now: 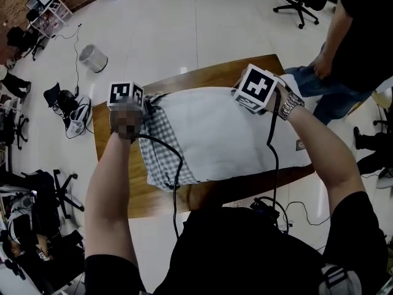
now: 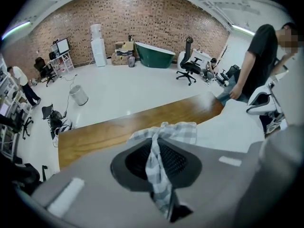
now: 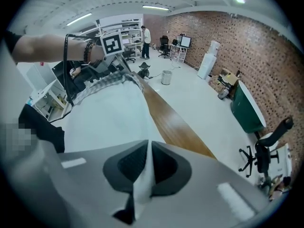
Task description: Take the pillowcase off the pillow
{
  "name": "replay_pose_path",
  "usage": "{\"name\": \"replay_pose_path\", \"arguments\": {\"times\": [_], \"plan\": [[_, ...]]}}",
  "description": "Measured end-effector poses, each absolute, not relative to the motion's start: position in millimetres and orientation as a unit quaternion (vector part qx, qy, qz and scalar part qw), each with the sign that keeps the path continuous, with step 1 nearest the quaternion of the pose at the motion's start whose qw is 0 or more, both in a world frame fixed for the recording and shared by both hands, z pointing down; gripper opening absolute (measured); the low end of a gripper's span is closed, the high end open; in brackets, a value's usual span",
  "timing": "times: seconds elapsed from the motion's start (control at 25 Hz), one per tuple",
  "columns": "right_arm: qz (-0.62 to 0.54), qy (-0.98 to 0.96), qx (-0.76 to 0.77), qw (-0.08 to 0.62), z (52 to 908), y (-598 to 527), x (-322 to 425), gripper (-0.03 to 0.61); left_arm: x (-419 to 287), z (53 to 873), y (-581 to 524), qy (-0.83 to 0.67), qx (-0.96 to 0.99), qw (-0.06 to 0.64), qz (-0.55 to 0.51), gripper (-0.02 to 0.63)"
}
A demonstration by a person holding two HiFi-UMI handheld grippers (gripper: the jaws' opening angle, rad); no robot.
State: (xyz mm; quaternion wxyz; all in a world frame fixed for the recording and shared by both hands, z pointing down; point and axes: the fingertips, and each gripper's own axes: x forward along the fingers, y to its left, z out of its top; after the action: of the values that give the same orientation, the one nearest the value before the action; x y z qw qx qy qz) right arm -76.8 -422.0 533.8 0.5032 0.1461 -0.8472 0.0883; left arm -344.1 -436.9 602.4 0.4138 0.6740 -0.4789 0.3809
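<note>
A white pillow [image 1: 227, 134] lies on the wooden table [image 1: 123, 189]. A grey-and-white checked pillowcase [image 1: 161, 146] is bunched around its left end. My left gripper [image 1: 136, 106] is at the far left corner of the pillow. It is shut on a twisted fold of the checked pillowcase [image 2: 175, 132], which runs down between its pads [image 2: 178, 163]. My right gripper [image 1: 256, 90] is at the pillow's far right corner. In the right gripper view it [image 3: 145, 170] is shut on a pinch of the white pillow [image 3: 109, 113] fabric.
A person [image 1: 350, 35] stands just past the table's right end. A waste bin [image 1: 93, 58] and bags [image 1: 70, 115] are on the floor to the left, and office chairs [image 1: 301, 2] farther back. Black cables [image 1: 175, 165] trail from both grippers over the table's near edge.
</note>
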Motion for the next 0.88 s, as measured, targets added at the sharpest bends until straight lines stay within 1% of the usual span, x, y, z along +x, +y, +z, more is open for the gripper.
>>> {"name": "replay_pose_path", "arguments": {"times": [0.44, 0.56, 0.64, 0.72, 0.76, 0.8, 0.88], "plan": [[0.063, -0.833, 0.175, 0.521, 541.2, -442.7, -52.8, 0.012, -396.6, 608.1, -426.1, -0.539, 0.631, 0.403, 0.386, 0.032], [0.049, -0.835, 0.180, 0.518, 546.1, -446.8, -48.1, 0.014, -400.3, 611.2, -420.4, -0.546, 0.631, 0.412, 0.366, 0.034], [0.036, -0.839, 0.183, 0.512, 546.8, -443.9, -49.4, 0.019, -398.8, 612.0, -414.6, -0.548, 0.635, 0.404, 0.366, 0.037], [0.020, -0.845, 0.189, 0.500, 543.7, -436.4, -56.0, 0.041, -400.4, 609.1, -405.7, -0.551, 0.640, 0.392, 0.364, 0.048], [0.014, -0.847, 0.192, 0.496, 541.8, -431.5, -58.7, 0.063, -402.0, 606.6, -401.2, -0.554, 0.643, 0.386, 0.361, 0.065], [0.008, -0.848, 0.196, 0.493, 539.9, -427.2, -60.0, 0.097, -403.4, 604.0, -397.7, -0.557, 0.646, 0.380, 0.358, 0.091], [-0.001, -0.851, 0.203, 0.485, 536.0, -423.3, -59.7, 0.137, -403.7, 599.8, -394.1, -0.566, 0.649, 0.369, 0.348, 0.142]]}}
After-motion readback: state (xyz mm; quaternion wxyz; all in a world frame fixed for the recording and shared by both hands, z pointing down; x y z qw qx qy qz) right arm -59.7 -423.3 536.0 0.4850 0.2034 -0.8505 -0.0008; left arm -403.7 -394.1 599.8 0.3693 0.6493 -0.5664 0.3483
